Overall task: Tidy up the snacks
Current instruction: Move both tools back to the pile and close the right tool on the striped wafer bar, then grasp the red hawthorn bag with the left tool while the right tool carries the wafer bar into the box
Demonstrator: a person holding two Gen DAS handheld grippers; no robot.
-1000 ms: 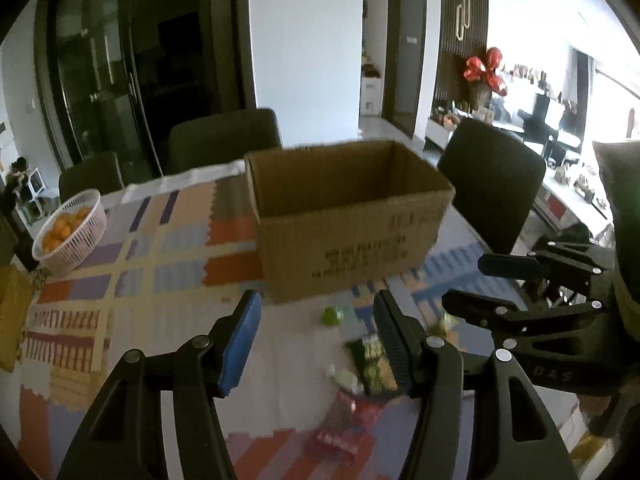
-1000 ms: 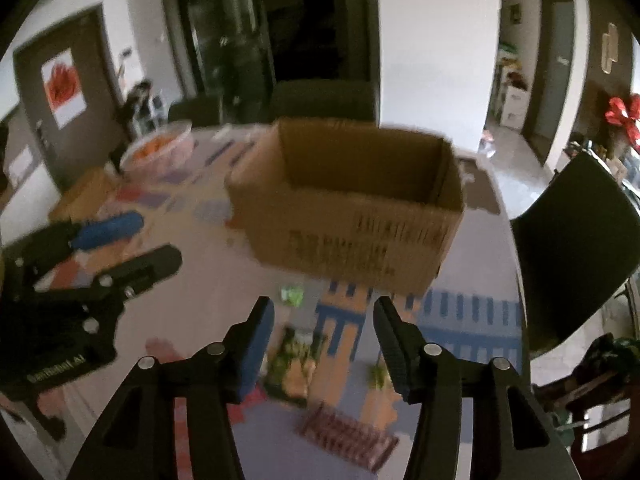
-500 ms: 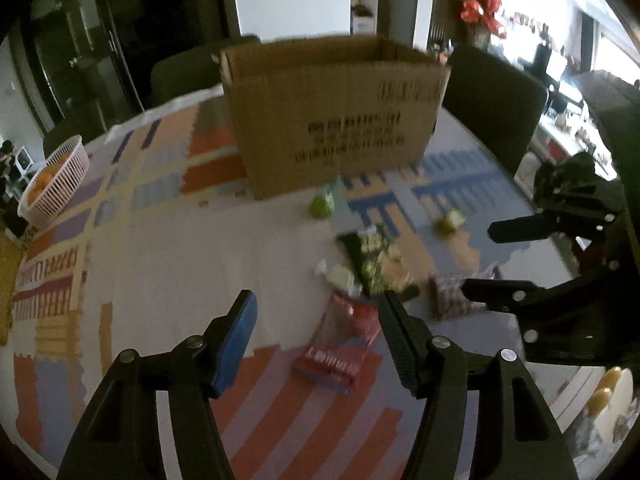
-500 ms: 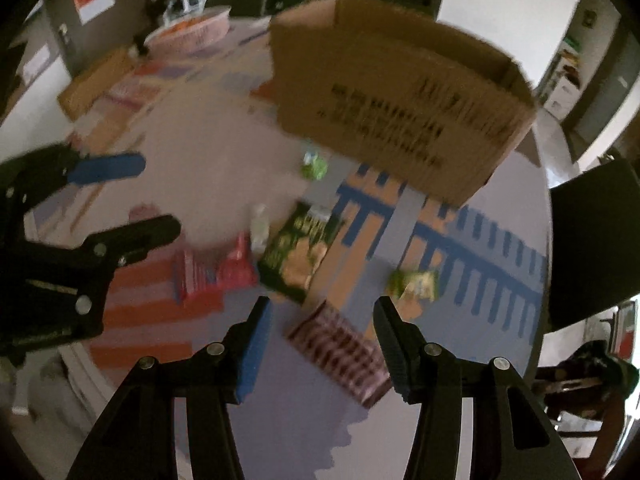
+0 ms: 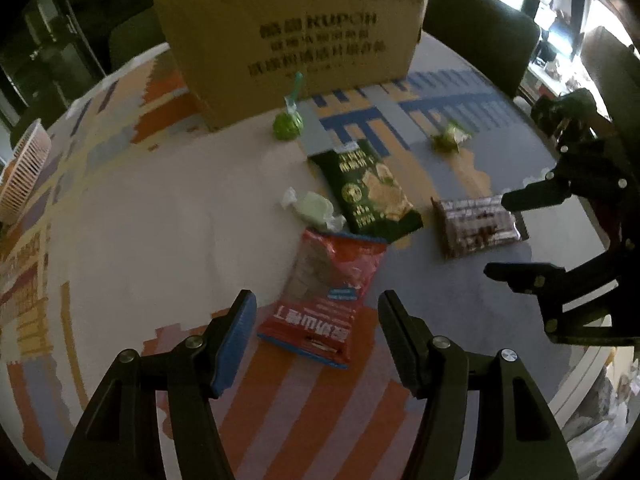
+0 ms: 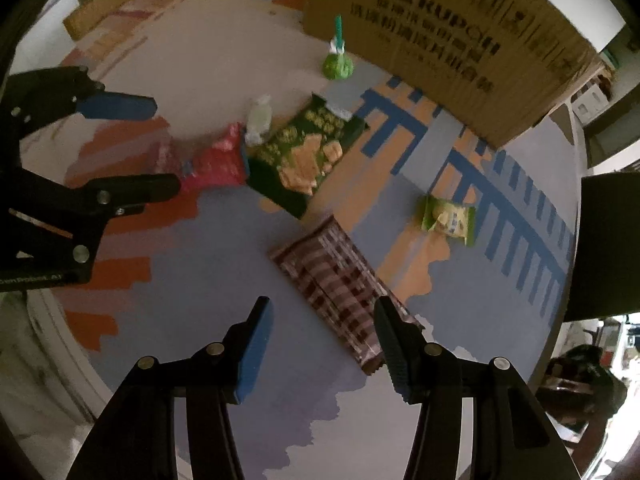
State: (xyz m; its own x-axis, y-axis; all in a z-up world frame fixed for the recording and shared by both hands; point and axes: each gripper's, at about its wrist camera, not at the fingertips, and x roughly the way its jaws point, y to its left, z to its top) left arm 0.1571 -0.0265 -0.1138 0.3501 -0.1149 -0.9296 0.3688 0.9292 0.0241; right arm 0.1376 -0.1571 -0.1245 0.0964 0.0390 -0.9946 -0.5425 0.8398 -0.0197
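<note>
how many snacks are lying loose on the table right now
6: red packet between the left gripper fingers, brown packet at the right gripper, dark green bag mid-table, pale candy, green lollipop by the box, small green packet. Box contents hidden.

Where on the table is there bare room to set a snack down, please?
The pale stretch left of the white candy and red packet, running toward the white basket, is bare. So is the grey-blue cloth between the brown packet and the near table edge. The middle is crowded: the dark green bag, candy and red packet touch or overlap.
</note>
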